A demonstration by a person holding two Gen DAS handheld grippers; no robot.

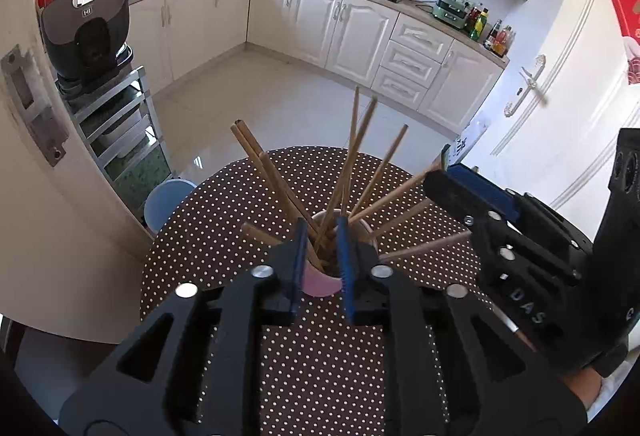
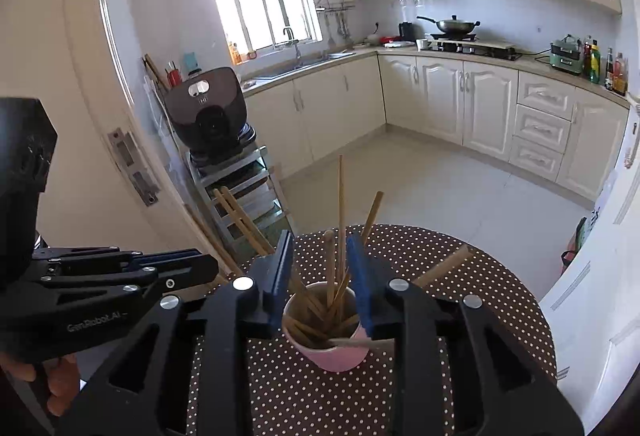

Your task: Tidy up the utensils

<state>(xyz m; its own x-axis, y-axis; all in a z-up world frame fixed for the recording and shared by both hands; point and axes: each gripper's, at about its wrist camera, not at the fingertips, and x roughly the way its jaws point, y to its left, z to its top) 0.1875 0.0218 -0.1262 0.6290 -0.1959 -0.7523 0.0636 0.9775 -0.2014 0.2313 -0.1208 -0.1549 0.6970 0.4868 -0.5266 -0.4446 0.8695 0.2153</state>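
With both the left gripper (image 1: 322, 236) and right gripper (image 2: 322, 268) parted and empty over the pink cup (image 2: 338, 356), steady its wall before gathering the splayed chopsticks (image 1: 352, 171) upright.

Pink cup (image 2: 338, 358) upright on dotted table, wooden chopsticks (image 1: 354, 159) fanned inside

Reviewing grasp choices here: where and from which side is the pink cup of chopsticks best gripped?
Probably the pink cup low on its bare outer wall, approached level from the side: chopsticks fan out of its mouth, blocking a top approach. Its round wall suits opposed pads. Right gripper is open.
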